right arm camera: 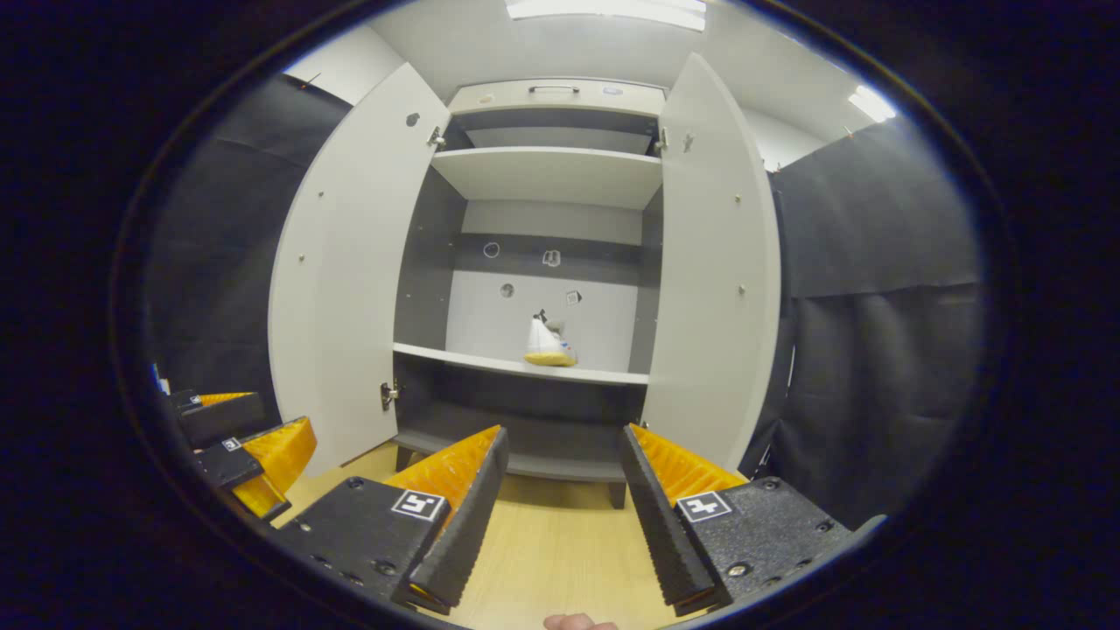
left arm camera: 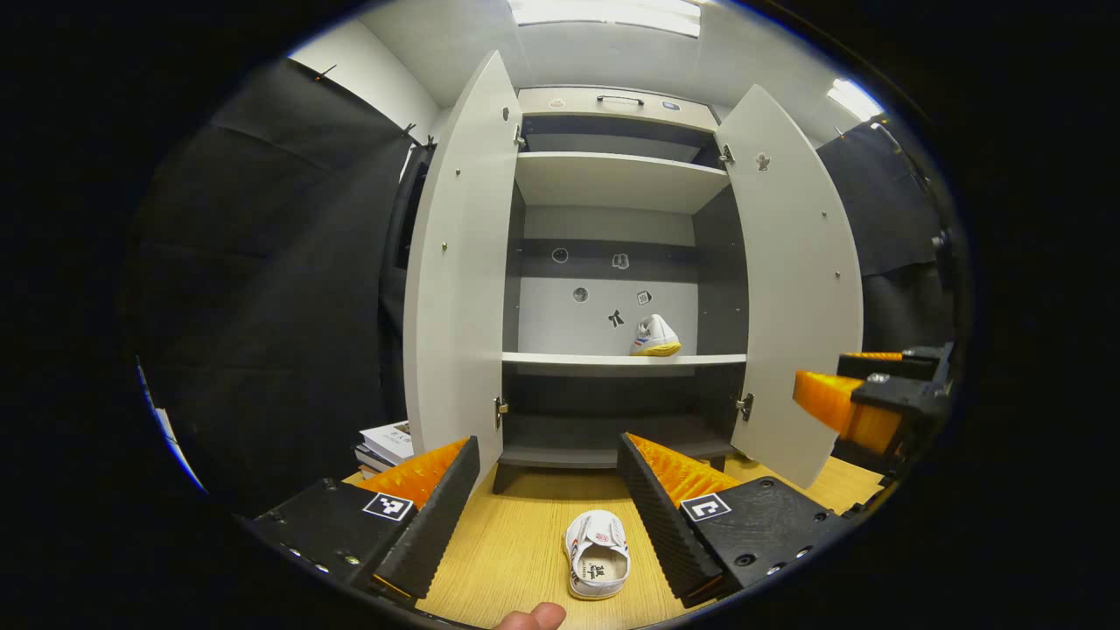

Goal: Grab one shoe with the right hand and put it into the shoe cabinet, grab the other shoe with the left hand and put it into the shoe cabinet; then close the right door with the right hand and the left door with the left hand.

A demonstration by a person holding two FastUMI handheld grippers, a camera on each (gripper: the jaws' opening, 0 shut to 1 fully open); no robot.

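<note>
A pale wooden floor (left arm camera: 516,542) runs up to the shoe cabinet (left arm camera: 612,184), which stands at twelve o'clock in the left gripper view with both doors swung wide. The left door (left arm camera: 459,262) hangs at ten o'clock, the right door (left arm camera: 792,280) at two o'clock. Black cloth walls close in on both sides under white ceiling lights. A stack of books (left arm camera: 385,444) lies on the floor at eight o'clock, just beside the left door's foot.

One white shoe (left arm camera: 655,337) sits on the middle shelf (left arm camera: 577,359), toward its right end. The other shoe (left arm camera: 598,554) lies on the floor at six o'clock, opening upward, between the spread fingers of the left gripper (left arm camera: 549,516), which touch nothing. The right gripper (left arm camera: 844,407) shows at three o'clock, empty.

In the right gripper view the right gripper (right arm camera: 560,516) is parted and empty over bare floor (right arm camera: 560,542) at six o'clock. The cabinet (right arm camera: 551,175) is at twelve o'clock with the shelved shoe (right arm camera: 548,346) at centre. The left gripper (right arm camera: 249,451) appears at eight o'clock.
</note>
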